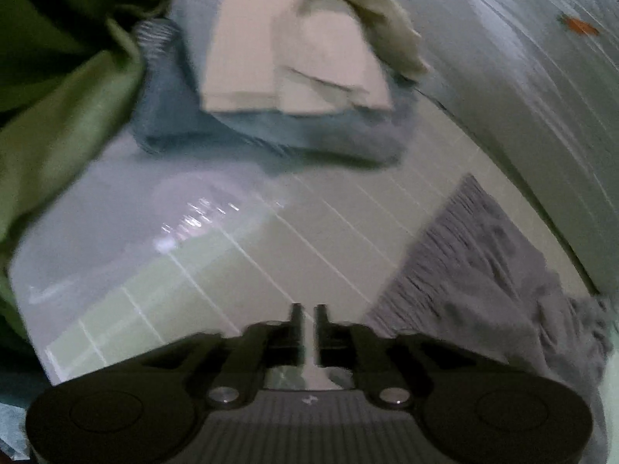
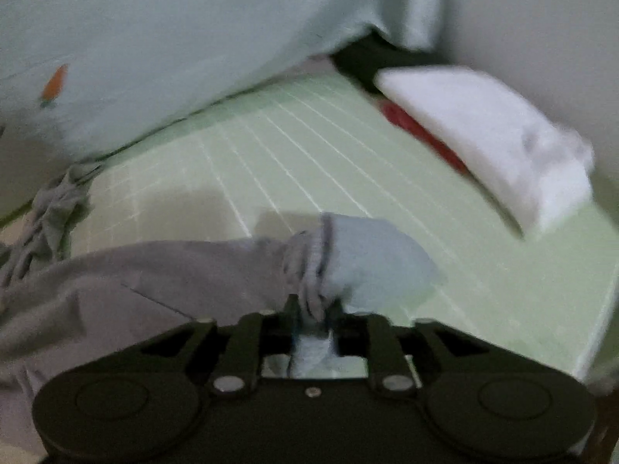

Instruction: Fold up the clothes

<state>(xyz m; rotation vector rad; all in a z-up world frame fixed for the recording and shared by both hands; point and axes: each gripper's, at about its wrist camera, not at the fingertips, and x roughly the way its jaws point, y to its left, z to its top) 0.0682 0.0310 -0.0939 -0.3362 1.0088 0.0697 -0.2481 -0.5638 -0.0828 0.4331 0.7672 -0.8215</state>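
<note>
Pinching the grey garment [image 2: 162, 270] by its bunched edge, the right gripper [image 2: 313, 309] is clamped on cloth. The left gripper [image 1: 307, 317] holds nothing, its jaws nearly together; folded clothes [image 1: 294, 54] lie at twelve o'clock.

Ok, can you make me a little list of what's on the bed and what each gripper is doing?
surface: green mat with white grid lines
left gripper: nearly shut, holding nothing
right gripper: shut on grey garment
folded pile: beige cloth on blue cloth
unfolded: green garment at left
other: white folded item over something red, far right
</note>
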